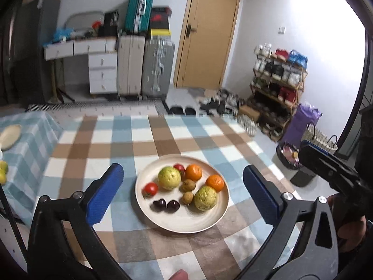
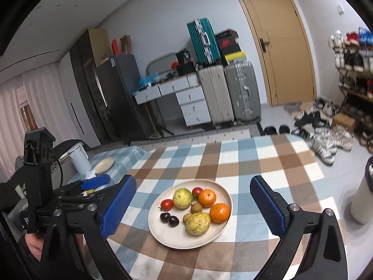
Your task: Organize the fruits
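Hidden or unclear first. Far room soft with blur in the left wrist view; shoe rack (image 1: 277,81) contents not readable. At the left edge of that view, two yellow-green fruits (image 1: 2,171) cut off by the frame, kind uncertain, on a second checked cloth beside a small plate (image 1: 10,136). Right gripper body partly visible at 3 o'clock, held in a hand, its fingers out of frame there.

Plate (image 1: 163,221) cream, round, on the checked tablecloth (image 1: 130,140), centred between both pairs of fingers. Load, by plate clock face in the left view: two oranges (image 1: 193,172) at 1 to 2 o'clock; pale green guava (image 1: 169,177) at 11; second guava (image 1: 205,197) at 4; tomato (image 1: 150,189) at 9; another red tomato (image 1: 179,168) at 12, half hidden behind guava; two small brown fruits (image 1: 188,184) at centre; two dark plums (image 1: 159,204) at 7, touching.

Left gripper (image 1: 183,191) spread wide, nothing between the blue pads, raised above the plate. Right gripper (image 2: 192,204) likewise spread wide, nothing held, plate framed between its pads.
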### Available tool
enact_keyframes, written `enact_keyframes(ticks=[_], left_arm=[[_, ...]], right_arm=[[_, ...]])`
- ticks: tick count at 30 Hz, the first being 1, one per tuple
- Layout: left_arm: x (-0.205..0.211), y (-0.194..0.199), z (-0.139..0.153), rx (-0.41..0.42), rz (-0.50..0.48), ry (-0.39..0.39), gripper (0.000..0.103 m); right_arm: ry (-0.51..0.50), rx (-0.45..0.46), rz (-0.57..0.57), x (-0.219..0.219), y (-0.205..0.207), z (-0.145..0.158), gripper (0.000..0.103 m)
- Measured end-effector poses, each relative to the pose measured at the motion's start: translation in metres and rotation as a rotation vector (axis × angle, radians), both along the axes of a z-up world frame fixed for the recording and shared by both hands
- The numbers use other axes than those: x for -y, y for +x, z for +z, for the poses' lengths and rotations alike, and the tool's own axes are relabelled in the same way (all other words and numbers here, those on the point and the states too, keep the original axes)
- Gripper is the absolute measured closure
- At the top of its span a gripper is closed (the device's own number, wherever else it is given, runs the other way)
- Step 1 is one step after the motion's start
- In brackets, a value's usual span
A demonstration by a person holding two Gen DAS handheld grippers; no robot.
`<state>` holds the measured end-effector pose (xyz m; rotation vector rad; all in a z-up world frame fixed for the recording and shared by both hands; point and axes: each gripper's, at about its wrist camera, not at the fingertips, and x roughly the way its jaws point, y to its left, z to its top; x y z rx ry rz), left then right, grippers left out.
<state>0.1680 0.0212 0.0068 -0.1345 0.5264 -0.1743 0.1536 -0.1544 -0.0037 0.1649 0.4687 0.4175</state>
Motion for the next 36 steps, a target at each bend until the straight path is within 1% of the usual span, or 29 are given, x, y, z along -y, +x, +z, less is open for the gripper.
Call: enact_keyframes(ticks=[3,10,15,17,20,23,27,31,36], left_arm=[[0.0,-0.02,0.014,0.049,0.025,0.036,0.001],[-0.008,-0.071,0.043,0.149,0.082,0.044,0.001],[-0.016,-0.109,0.059,0.229,0.142,0.074,0.001],[-0.019,-0.123,0.062,0.236,0.159,0.087,0.001],[-0.024,-0.138,0.061,0.235,0.183,0.093,0.001],[-0.031,-0.156,0.058,0.28,0.203,0.08,0.001],[-0.035,-0.173,0.051,0.321,0.233,0.113,0.001],[-0.033,-0.175,0.041,0.316,0.244,0.134,0.001],[-0.037,-0.174,0.02,0.297,0.243,0.121,0.001]], right_arm=[[-0.016,0.06,-0.014,-0.002,-0.02,0.012,0.001],[-0.035,0.173,-0.032,-0.006,-0.065,0.035,0.0],[-0.057,0.24,-0.03,-0.012,-0.089,0.046,0.0],[-0.062,0.272,-0.032,-0.012,-0.104,0.049,0.0],[-0.069,0.303,-0.046,-0.013,-0.118,0.051,0.0],[-0.079,0.314,-0.053,-0.014,-0.13,0.05,0.0],[-0.102,0.351,-0.063,-0.015,-0.145,0.047,0.0],[-0.123,0.356,-0.072,-0.015,-0.152,0.037,0.0],[-0.151,0.34,-0.086,-0.016,-0.149,0.02,0.0]])
